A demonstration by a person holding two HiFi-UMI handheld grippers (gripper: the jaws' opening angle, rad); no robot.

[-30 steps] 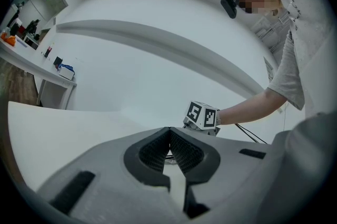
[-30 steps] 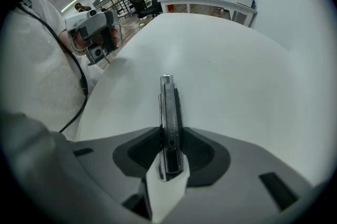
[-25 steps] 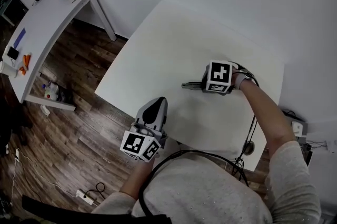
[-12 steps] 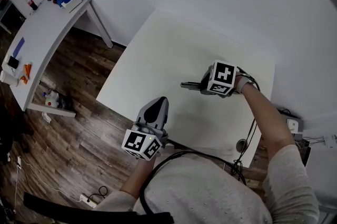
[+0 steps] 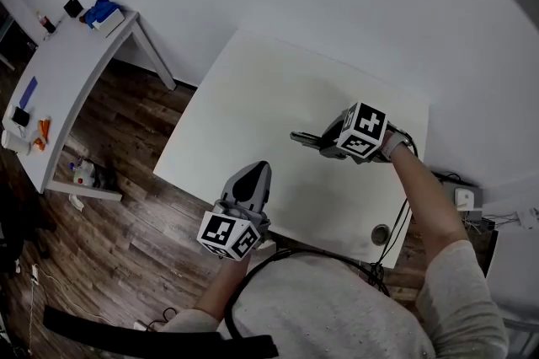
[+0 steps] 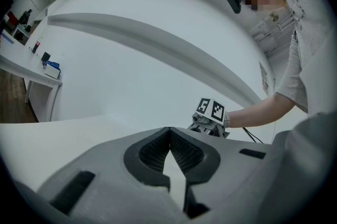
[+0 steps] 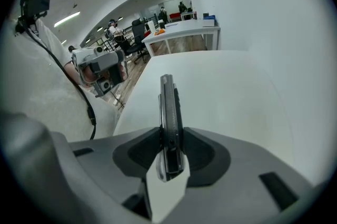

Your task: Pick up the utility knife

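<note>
The utility knife (image 5: 305, 137), a slim dark grey handle, is clamped on edge between the pads of my right gripper (image 5: 324, 140) and sticks out to the left, held above the white table (image 5: 253, 88). In the right gripper view the knife (image 7: 168, 107) runs straight out from the jaws of my right gripper (image 7: 171, 152), whose pads press on both its sides. My left gripper (image 5: 251, 179) hovers over the table's near edge with its pads together and nothing between them. In the left gripper view, my left gripper (image 6: 169, 136) faces the right gripper (image 6: 209, 115) across the table.
A second white desk (image 5: 59, 71) stands at the far left on the wood floor (image 5: 126, 180), carrying a blue object (image 5: 101, 12) and small items. A black cable (image 5: 402, 214) hangs by the table's near right corner. A white wall closes the far side.
The right gripper has lifted the knife higher off the table and rolled a little. The left gripper has risen slightly too.
</note>
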